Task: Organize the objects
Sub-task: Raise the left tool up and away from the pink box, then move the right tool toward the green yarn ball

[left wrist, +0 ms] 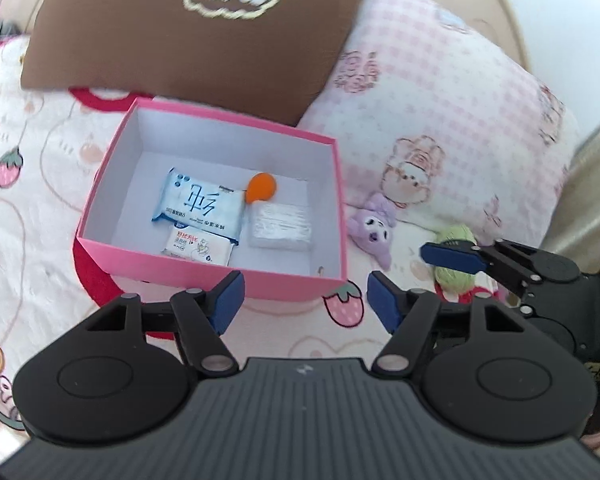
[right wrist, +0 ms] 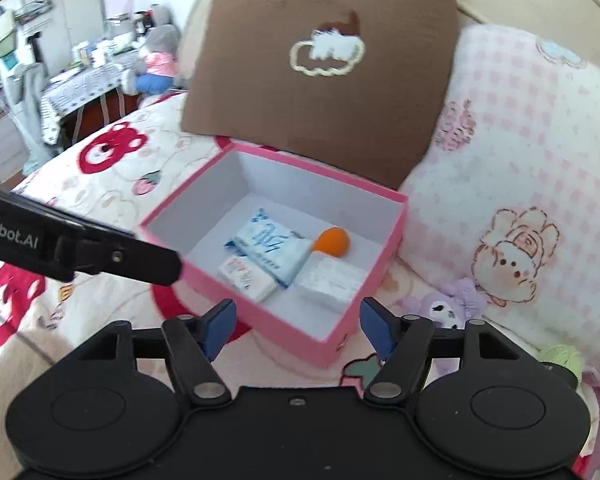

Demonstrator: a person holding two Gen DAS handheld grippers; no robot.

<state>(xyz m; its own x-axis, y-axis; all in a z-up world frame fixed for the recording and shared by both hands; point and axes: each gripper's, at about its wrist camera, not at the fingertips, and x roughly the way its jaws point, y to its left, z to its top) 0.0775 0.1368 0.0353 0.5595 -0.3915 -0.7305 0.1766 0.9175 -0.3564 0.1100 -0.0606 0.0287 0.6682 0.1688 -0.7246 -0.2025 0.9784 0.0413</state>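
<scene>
An open pink box (left wrist: 204, 268) (right wrist: 236, 292) sits on the bed. It holds a blue wipes pack (left wrist: 198, 206) (right wrist: 268, 246), a small white-and-red pack (left wrist: 198, 246) (right wrist: 246, 276), a clear wrapped pack (left wrist: 280, 226) (right wrist: 332, 282) and an orange sponge (left wrist: 261, 187) (right wrist: 332, 241). A purple plush toy (left wrist: 374, 226) (right wrist: 446, 306) and a green yarn ball (left wrist: 456, 258) (right wrist: 562, 358) lie right of the box. My left gripper (left wrist: 304, 300) is open and empty in front of the box. My right gripper (right wrist: 298, 328) is open and empty at the box's near corner; in the left wrist view its finger (left wrist: 452, 256) lies over the yarn ball.
A brown cushion (left wrist: 188, 32) (right wrist: 320, 80) leans behind the box. A pink checked pillow (left wrist: 440, 120) (right wrist: 520, 184) lies to the right. The bedspread (left wrist: 40, 184) has strawberry and bear prints. A table with clutter and a plush doll (right wrist: 156, 60) stand beyond the bed, far left.
</scene>
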